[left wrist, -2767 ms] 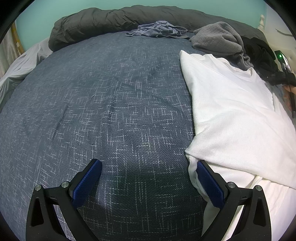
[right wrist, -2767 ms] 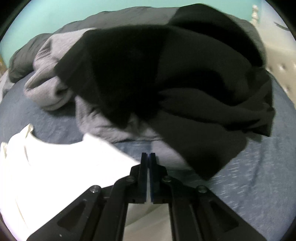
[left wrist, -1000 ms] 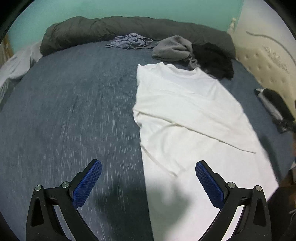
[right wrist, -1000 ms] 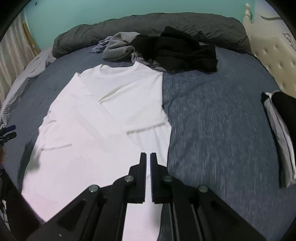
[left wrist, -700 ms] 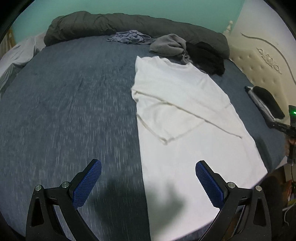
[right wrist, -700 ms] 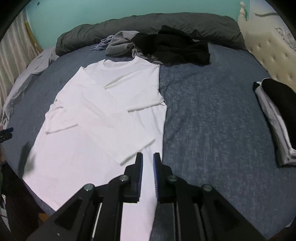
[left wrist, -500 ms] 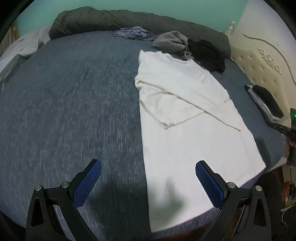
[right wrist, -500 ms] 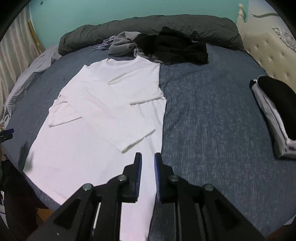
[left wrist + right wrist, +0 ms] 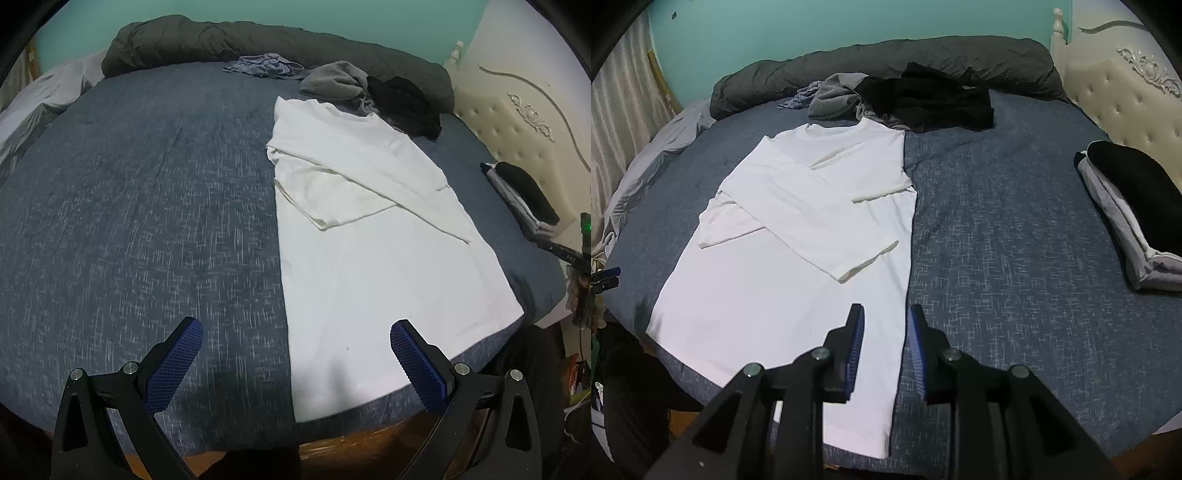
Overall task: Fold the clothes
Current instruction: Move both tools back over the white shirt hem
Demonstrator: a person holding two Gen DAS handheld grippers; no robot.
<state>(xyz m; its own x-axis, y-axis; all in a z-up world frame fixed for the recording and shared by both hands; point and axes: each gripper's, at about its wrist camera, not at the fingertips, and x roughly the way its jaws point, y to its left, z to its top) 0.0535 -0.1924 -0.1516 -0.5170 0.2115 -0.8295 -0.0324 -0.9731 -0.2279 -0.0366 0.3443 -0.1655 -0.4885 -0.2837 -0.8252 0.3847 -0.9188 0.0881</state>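
— How many garments are out on the bed [image 9: 1015, 236]?

— Going left to right from where I stand: 1 pale grey sheet [image 9: 653, 155] bunched off the left edge, 1 small blue-grey crumpled piece [image 9: 264, 66] up near the rolled dark duvet [image 9: 886, 55], 1 grey sweatshirt [image 9: 836, 98] in a heap, 1 black garment [image 9: 931, 98] heaped against it, and on the far right 1 folded stack [image 9: 1126, 214], black on top of light grey, by the tufted cream headboard [image 9: 1126, 99].

— And the one being folded?

— 1 white T-shirt [image 9: 768, 288], lying flat on the blue-flecked cover with its collar toward the heaps and its hem at the near edge. Both of its 2 sleeves are folded in across the chest, the left one lying over the right.

— The grippers?

— 2. The left gripper [image 9: 295, 362] hangs over the near edge, jaws spread wide, 1 pad over the cover, 1 over the shirt's hem corner, holding nothing. The right gripper [image 9: 884, 343] sits above the shirt's right side edge, jaws a narrow gap apart, nothing between them.

— Any writing or labels?

— None I can read. Only 1 green light [image 9: 584, 224] on the other gripper at the right edge of the left view.
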